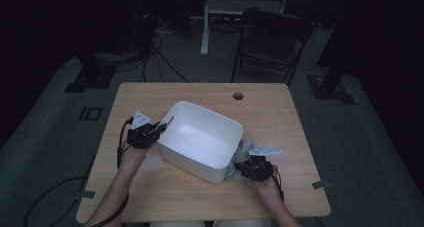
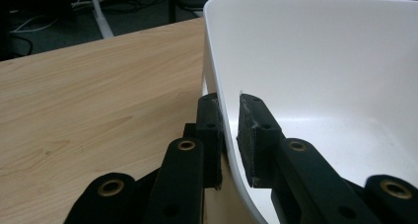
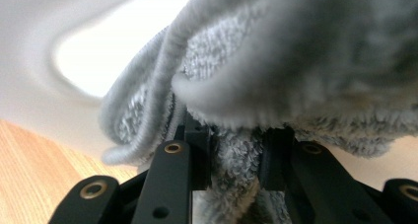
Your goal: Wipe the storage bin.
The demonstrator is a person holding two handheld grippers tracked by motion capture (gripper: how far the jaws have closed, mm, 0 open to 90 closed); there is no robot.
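At the near right side of the wooden table [image 1: 150, 187], the right gripper [image 3: 235, 150] was seen clamped on a fold of grey towel [image 3: 305, 76], the fabric bunched between its jaws. The towel was pressed against the right outer wall of the white tub [image 1: 220, 129], which was tilted near the table's middle. On the tub's left rim, the left gripper [image 2: 227, 135] was clenched, one pad set inside the wall and one outside.
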